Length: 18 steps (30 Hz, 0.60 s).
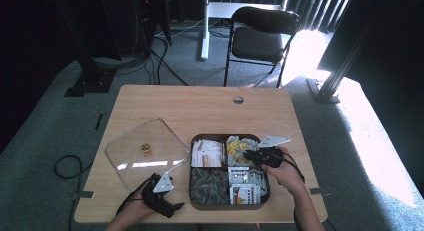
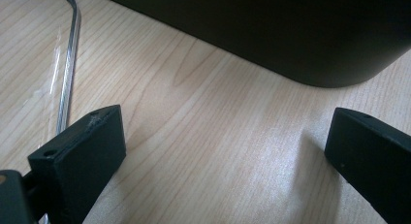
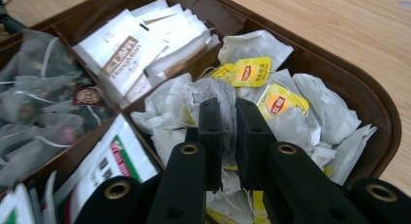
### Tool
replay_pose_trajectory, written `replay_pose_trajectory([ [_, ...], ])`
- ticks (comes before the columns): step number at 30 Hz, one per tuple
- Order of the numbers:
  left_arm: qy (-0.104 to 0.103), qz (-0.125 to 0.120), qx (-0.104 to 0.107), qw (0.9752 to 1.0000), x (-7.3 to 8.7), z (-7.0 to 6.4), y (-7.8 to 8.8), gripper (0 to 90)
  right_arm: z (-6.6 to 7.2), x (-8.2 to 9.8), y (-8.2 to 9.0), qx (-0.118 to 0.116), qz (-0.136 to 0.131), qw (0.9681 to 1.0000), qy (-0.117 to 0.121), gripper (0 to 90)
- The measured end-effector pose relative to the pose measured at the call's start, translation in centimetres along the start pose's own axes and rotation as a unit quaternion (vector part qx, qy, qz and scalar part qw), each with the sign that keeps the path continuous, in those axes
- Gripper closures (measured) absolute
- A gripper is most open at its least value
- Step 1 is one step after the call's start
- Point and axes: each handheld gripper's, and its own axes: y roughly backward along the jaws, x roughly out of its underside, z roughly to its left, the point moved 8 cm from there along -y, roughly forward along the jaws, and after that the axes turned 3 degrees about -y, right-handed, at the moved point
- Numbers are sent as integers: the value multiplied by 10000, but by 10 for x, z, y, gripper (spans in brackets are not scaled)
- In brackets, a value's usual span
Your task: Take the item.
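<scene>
right gripper point(image 3: 228, 112) is over the far right compartment of the brown box point(image 1: 196, 141), jaws clamped on a pale tea bag point(image 3: 213, 95) among the yellow-tagged bags there. left gripper point(image 2: 218, 151) sits low on the table point(image 1: 200, 103) near the box's front left corner, jaws wide with nothing between them. clear lid point(image 1: 135, 161) lies flat on the table left of the box.

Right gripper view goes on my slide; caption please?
Right tongs shut on a white tea bag in the brown tray's yellow-tagged compartment.
</scene>
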Motion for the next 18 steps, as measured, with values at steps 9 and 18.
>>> replay_pose_trajectory([
  [9,0,0,0,10000,0,0,0,12,1,-15,16,106,-249,9996,77,826],
  [18,-12,-1,-8,10000,0,0,0,12,0,-29,36,138,-492,9987,42,827],
])
